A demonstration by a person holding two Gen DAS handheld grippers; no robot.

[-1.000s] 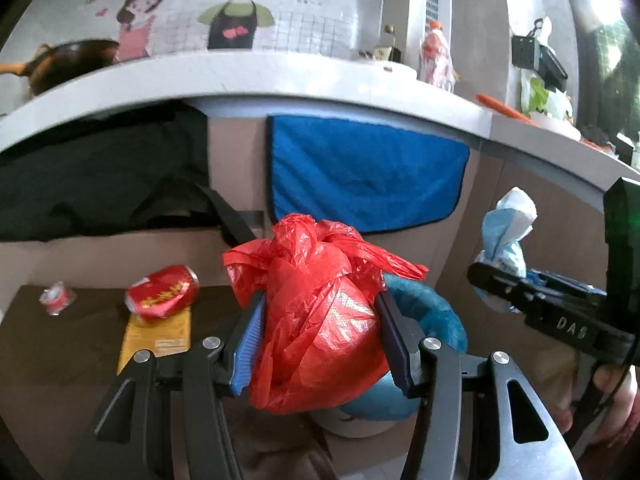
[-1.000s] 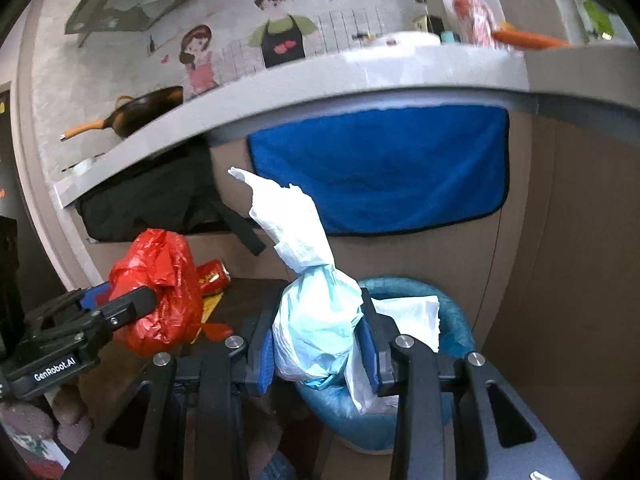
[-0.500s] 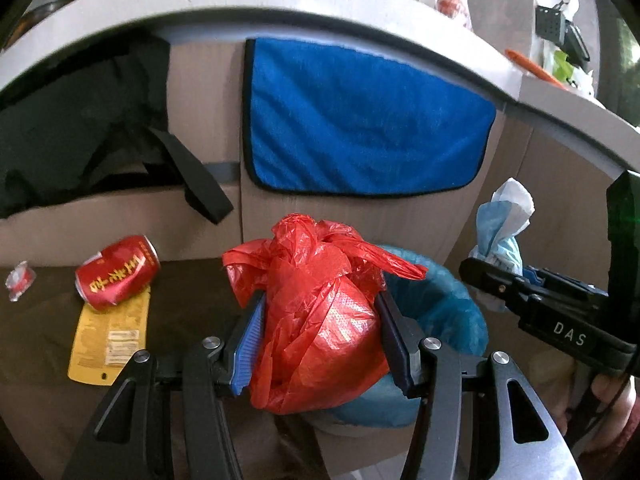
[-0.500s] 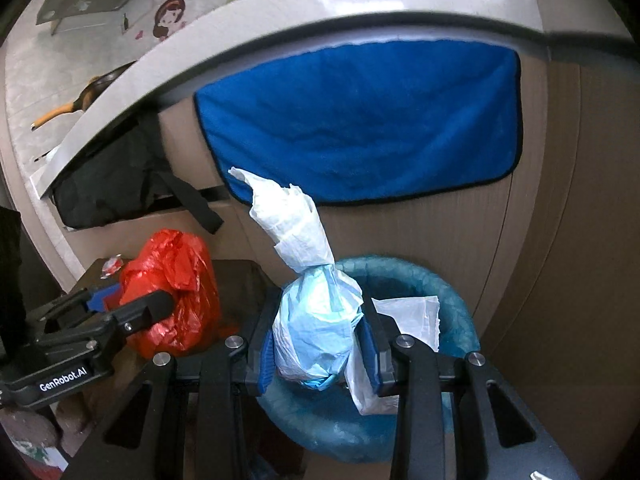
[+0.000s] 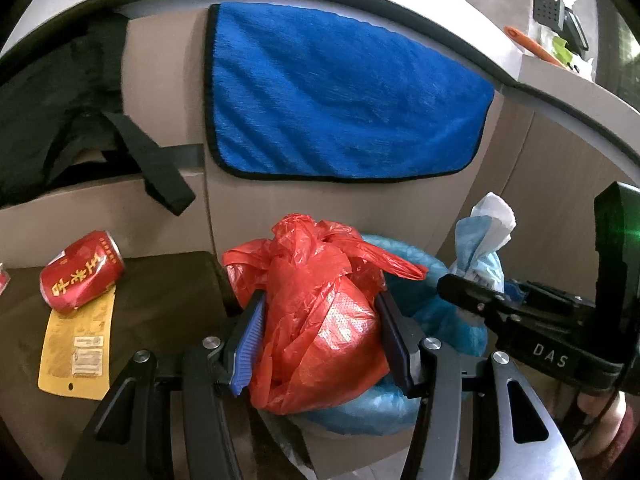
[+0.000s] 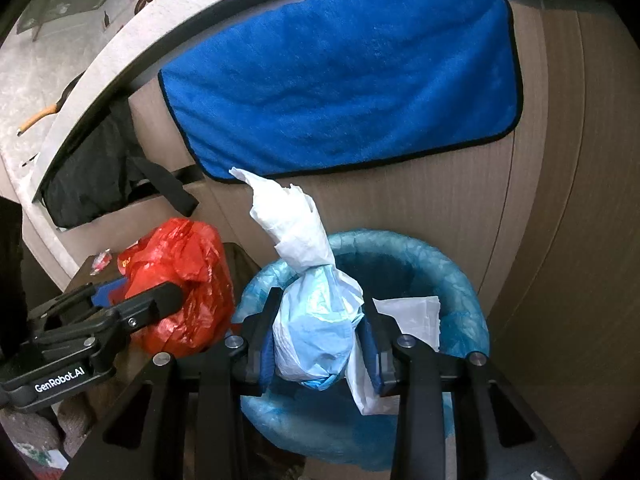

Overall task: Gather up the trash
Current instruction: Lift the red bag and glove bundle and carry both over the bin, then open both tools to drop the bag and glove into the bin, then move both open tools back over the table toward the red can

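My left gripper [image 5: 320,340] is shut on a knotted red plastic bag [image 5: 316,320] and holds it over the left rim of the trash bin [image 5: 420,276]. The red bag also shows in the right wrist view [image 6: 180,288]. My right gripper [image 6: 318,344] is shut on a tied white and light-blue bag [image 6: 316,328] and holds it over the bin [image 6: 460,280], which has a blue liner and a white paper [image 6: 412,312] inside. The right gripper and its bag also show in the left wrist view [image 5: 480,256].
A red drink can [image 5: 80,270] and a yellow packet [image 5: 78,348] lie on a dark low table [image 5: 168,300] left of the bin. A small red wrapper [image 6: 100,260] lies there too. A blue towel [image 5: 340,100] and a black bag [image 5: 52,120] hang on the cabinet behind.
Both grippers have tilted down and moved closer to the bin, each holding its bag. The counter top has slid out of view and the bin opening shows more fully.
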